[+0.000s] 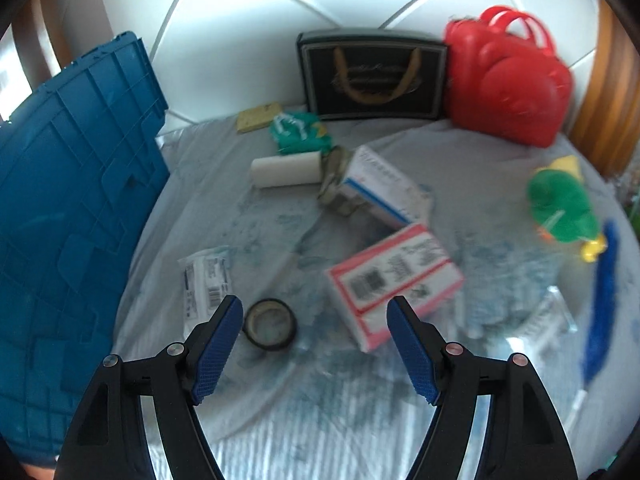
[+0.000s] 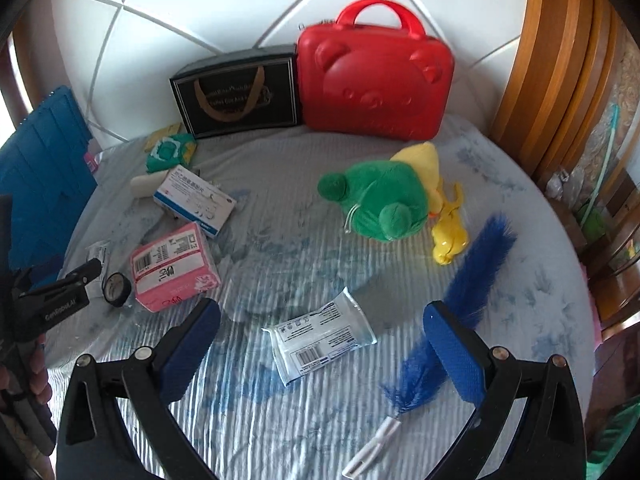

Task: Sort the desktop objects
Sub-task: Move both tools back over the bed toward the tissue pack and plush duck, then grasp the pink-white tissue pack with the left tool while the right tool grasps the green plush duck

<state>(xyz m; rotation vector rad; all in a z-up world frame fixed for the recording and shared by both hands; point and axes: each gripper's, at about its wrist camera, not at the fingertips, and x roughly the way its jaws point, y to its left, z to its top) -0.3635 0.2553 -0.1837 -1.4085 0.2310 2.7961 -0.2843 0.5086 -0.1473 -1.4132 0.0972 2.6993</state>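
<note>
My left gripper [image 1: 316, 344] is open and empty above the cloth, with a black tape roll [image 1: 271, 324] just ahead of its left finger and a pink tissue pack [image 1: 394, 282] ahead of its right finger. It also shows at the left edge of the right wrist view [image 2: 76, 276]. My right gripper [image 2: 320, 340] is open and empty, a clear wipes packet [image 2: 320, 338] lying between its fingers. A blue feather duster [image 2: 452, 312] lies by its right finger. A green plush [image 2: 380, 200], a yellow toy [image 2: 450, 236] and a blue-white box [image 2: 194, 200] lie farther back.
A blue crate [image 1: 68, 208] stands at the left. A red bear case [image 2: 374, 76] and a black gift box [image 2: 240, 92] stand against the back wall. A white roll [image 1: 286, 168], a green packet [image 1: 300, 134] and a small white packet [image 1: 206, 282] lie on the cloth. Wooden furniture [image 2: 560, 80] is at the right.
</note>
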